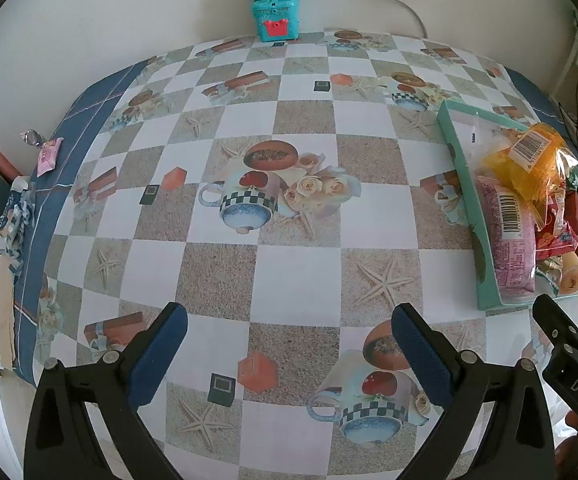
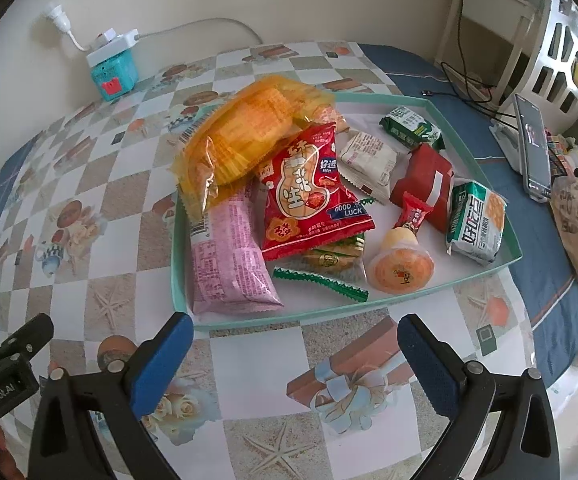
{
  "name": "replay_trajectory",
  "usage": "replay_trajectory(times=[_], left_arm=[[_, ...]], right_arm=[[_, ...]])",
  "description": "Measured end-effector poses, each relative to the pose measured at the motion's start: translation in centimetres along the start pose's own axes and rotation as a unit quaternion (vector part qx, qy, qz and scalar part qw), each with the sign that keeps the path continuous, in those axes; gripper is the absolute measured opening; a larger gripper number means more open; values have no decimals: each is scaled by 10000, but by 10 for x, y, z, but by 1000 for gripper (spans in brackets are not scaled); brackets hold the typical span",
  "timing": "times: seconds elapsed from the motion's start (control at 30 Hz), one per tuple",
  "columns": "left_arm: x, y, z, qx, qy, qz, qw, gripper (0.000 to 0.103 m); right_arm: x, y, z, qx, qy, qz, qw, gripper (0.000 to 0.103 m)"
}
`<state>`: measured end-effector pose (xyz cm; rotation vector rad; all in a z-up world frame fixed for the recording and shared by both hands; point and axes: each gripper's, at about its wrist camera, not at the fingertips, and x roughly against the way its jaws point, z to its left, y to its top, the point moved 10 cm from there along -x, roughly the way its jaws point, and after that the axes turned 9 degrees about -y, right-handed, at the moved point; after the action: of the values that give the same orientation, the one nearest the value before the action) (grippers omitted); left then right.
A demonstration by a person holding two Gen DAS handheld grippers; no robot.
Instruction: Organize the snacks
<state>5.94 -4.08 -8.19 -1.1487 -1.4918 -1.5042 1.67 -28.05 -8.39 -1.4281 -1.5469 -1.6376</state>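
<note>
Snacks heaped in tray just ahead of right claw; left claw over bare counter. Both claws spread, empty. Stage ambiguous: gathered already, or awaiting sorting.

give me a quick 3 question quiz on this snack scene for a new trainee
1. True or false: the right gripper is shut on a snack.
2. Multiple choice: what lies on top of the pink packet at its far end? A) the orange packet B) the jelly cup C) the phone
3. Short answer: which snack lies outside the teal tray, near the table's left edge?

Key
1. False. Both it and the left gripper are open and empty, above the tablecloth.
2. A
3. The small pink candy.
</note>
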Motion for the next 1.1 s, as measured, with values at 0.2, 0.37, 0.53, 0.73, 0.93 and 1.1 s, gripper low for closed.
replay_trajectory(times=[0.2, 0.37, 0.53, 0.73, 0.93, 1.1], left_arm=[[-1, 0, 2, 19, -8, 13, 10000, 102], [-1, 0, 2, 19, -9, 16, 10000, 102], [-1, -1, 2, 32, -6, 31, 10000, 102], [-2, -1, 3, 21, 8, 39, 10000, 102], [-3, -2, 5, 31, 33, 45, 10000, 102], [0, -1, 3, -9, 39, -5, 10000, 102]], right_arm=[[0, 0, 0, 1, -10, 10, 10000, 103], [-2, -2, -1, 10, -11, 22, 10000, 103], [-3, -3, -2, 26, -19, 42, 10000, 103], [-3, -2, -2, 32, -20, 45, 10000, 103], [-3, -2, -1, 27, -24, 48, 10000, 103], [-5, -4, -3, 26, -37, 85, 10000, 103]])
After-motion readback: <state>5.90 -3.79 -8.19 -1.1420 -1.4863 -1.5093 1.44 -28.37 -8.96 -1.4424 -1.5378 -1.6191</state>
